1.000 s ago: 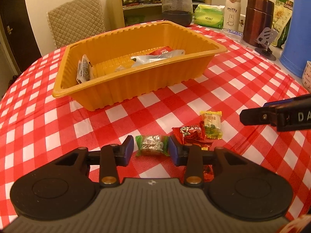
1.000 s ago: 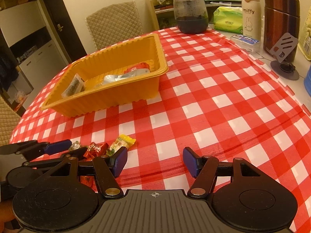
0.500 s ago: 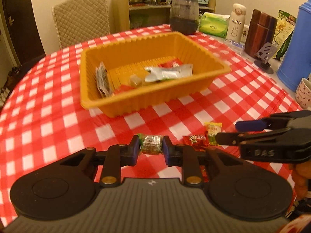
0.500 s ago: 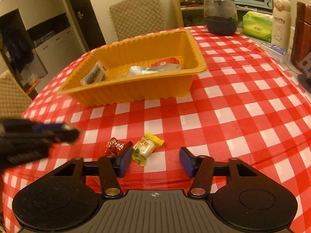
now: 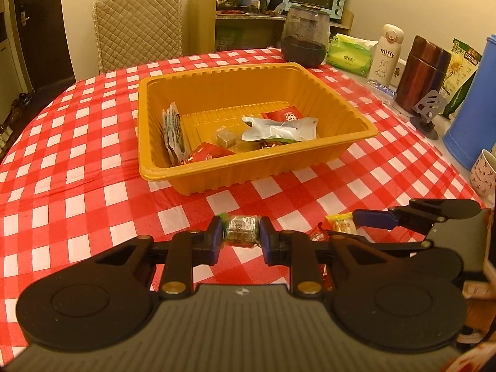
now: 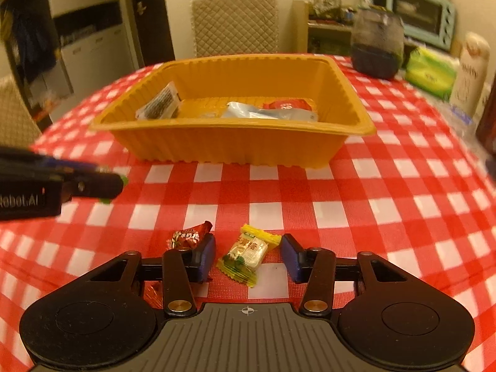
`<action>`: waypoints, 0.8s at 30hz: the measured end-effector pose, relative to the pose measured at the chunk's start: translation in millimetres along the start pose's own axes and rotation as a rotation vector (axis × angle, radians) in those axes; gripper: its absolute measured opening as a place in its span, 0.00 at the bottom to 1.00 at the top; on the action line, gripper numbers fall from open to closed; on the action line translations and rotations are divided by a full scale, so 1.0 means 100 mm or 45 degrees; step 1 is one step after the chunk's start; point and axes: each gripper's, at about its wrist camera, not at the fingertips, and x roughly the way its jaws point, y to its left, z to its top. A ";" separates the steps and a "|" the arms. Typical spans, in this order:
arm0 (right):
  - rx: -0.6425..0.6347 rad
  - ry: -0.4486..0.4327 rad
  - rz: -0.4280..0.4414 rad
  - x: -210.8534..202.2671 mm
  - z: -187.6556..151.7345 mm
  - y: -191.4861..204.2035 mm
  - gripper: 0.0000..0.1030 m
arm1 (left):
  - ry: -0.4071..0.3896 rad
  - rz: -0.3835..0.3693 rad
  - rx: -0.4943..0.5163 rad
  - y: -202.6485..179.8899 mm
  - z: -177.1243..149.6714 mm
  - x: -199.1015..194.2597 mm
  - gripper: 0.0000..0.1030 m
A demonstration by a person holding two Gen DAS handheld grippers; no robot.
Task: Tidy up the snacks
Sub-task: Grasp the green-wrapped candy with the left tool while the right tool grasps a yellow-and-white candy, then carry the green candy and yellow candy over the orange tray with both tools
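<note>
An orange tray (image 5: 310, 158) holds several snack packets on the red checked tablecloth; it also shows in the right wrist view (image 6: 235, 145). My left gripper (image 5: 241, 232) is shut on a green-ended wrapped candy (image 5: 241, 231) and holds it above the cloth, short of the tray. My right gripper (image 6: 247, 255) is open, with a yellow wrapped candy (image 6: 246, 255) lying on the cloth between its fingers. A red wrapped candy (image 6: 187, 237) lies just left of it. Both candies show in the left wrist view (image 5: 341, 224), beside the right gripper's fingers (image 5: 375, 218).
At the table's far right stand a dark glass jar (image 5: 305, 42), a green tissue pack (image 5: 350, 55), a white Miffy bottle (image 5: 387, 52), a brown canister (image 5: 423, 71), a blue container (image 5: 474, 105) and a cup (image 5: 485, 172). A quilted chair (image 5: 138, 28) stands behind the table.
My left gripper shut on the green-ended candy and lifted it off the cloth. My right gripper moved left and forward, so the yellow candy now lies between its open fingers.
</note>
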 end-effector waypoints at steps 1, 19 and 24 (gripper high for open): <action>-0.014 0.000 -0.005 0.00 -0.01 0.02 0.35 | 0.000 0.003 0.003 0.00 0.00 0.00 0.22; 0.005 -0.039 -0.021 -0.28 0.05 -0.04 0.21 | 0.005 0.045 -0.028 -0.05 0.02 -0.04 0.22; 0.010 -0.079 -0.006 -0.41 0.15 -0.08 0.21 | -0.014 0.054 -0.054 -0.07 0.07 -0.10 0.22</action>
